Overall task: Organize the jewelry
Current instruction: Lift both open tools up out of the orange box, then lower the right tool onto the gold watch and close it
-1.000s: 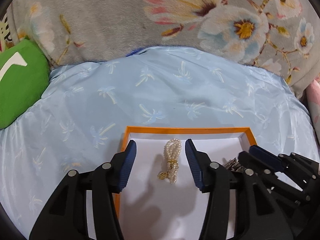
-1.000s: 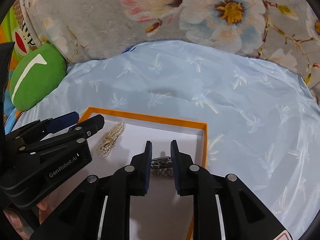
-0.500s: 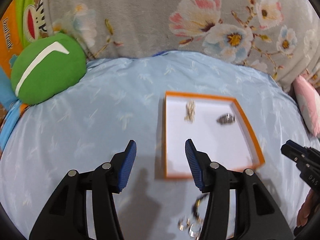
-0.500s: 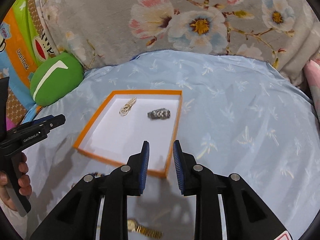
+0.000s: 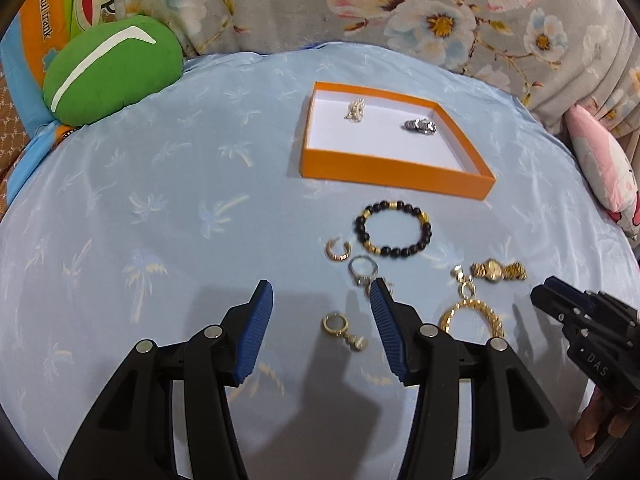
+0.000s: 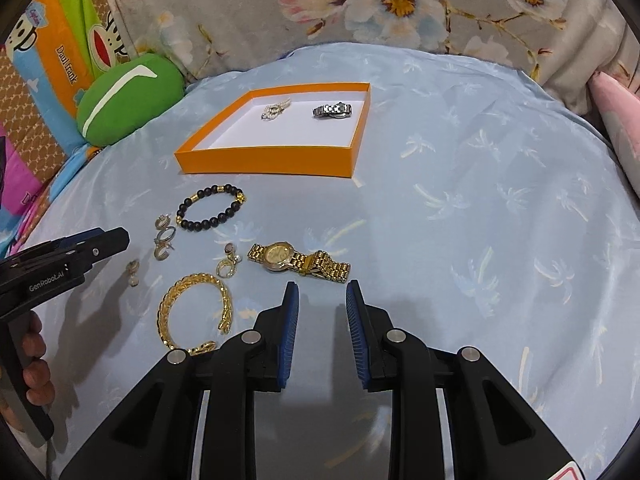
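Reaching next for the gold watch [image 6: 298, 261] lying just ahead of my right gripper [image 6: 319, 304], narrowly open and empty; left gripper [image 5: 320, 300], half-open, empty, hovers over an earring [image 5: 344, 330]; box [image 6: 264, 160] sits beyond.

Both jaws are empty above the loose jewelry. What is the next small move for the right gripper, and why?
Probably lower the right gripper onto the gold watch just ahead of its open, empty jaws. The watch lies on the blue cloth, outside the orange box, which already holds a silver watch.
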Tool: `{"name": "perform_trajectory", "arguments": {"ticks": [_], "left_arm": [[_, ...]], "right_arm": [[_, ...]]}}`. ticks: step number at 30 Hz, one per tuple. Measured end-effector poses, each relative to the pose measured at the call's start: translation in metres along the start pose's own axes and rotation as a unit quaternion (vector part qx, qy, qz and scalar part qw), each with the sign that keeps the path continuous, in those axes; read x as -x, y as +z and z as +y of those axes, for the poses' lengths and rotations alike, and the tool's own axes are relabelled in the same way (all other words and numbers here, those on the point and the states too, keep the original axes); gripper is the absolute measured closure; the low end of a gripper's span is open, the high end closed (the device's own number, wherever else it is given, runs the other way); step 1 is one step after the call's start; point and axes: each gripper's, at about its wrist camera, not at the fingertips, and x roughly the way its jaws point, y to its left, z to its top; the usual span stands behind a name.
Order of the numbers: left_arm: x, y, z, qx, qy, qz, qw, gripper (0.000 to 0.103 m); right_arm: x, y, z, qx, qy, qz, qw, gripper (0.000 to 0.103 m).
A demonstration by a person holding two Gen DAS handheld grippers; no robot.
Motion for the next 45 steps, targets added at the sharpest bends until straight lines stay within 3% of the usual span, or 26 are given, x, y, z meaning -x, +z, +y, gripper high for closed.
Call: {"name": "perform_trajectory", "arguments": {"ticks": [3,5,7,13,16,22,24,27,29,30,39,42,45], "left_arm": [[-0.003,-0.008,-0.001,-0.001,-0.003,0.009,1.0000,0.054],[-0.004,-0.010,0.000,0.000,-0.003,0.011,0.9999,0.054],[-0.004,-0.012,0.003,0.004,-0.005,0.014,0.9999,0.054],[-0.007,-0.016,0.009,0.007,-0.003,0.018,0.9998,0.054],[-0.007,-0.017,0.011,0.009,-0.008,0.019,0.9997,0.054],[-0.006,-0.018,0.013,0.011,-0.018,0.019,0.9996,0.054],[-0.005,-0.018,0.012,0.009,-0.020,0.019,0.9996,0.054],[-0.004,-0.020,0.009,0.004,-0.022,0.019,0.9996,0.054],[-0.002,-0.022,0.007,0.003,-0.026,0.020,0.9995,0.054],[-0.001,-0.022,0.006,0.003,-0.028,0.020,0.9994,0.054],[0.013,-0.023,-0.018,-0.002,-0.067,0.019,0.9976,0.054],[0.014,-0.022,-0.038,-0.009,-0.082,0.024,0.9963,0.049],[0.011,-0.021,-0.059,-0.016,-0.089,0.029,0.9955,0.045]], "right_arm": [[-0.002,0.004,0.001,0.019,0.005,-0.002,1.000,0.074],[-0.005,0.010,0.002,0.047,0.012,-0.005,0.999,0.062],[-0.010,0.017,0.003,0.076,0.028,-0.001,0.997,0.059],[-0.034,0.032,0.005,0.137,0.059,0.026,0.988,0.059],[-0.040,0.034,0.006,0.142,0.083,0.034,0.986,0.059],[-0.043,0.030,0.014,0.144,0.091,0.043,0.984,0.058],[-0.042,0.028,0.015,0.136,0.085,0.042,0.986,0.060],[-0.041,0.027,0.016,0.120,0.077,0.040,0.989,0.071],[-0.038,0.025,0.015,0.104,0.067,0.040,0.992,0.088],[-0.037,0.023,0.014,0.094,0.065,0.041,0.993,0.090],[-0.021,0.006,0.005,0.023,0.014,0.032,0.999,0.091],[-0.014,0.000,-0.003,0.002,-0.009,0.026,1.000,0.091],[-0.011,-0.003,-0.012,-0.014,-0.005,0.025,1.000,0.091]]}}
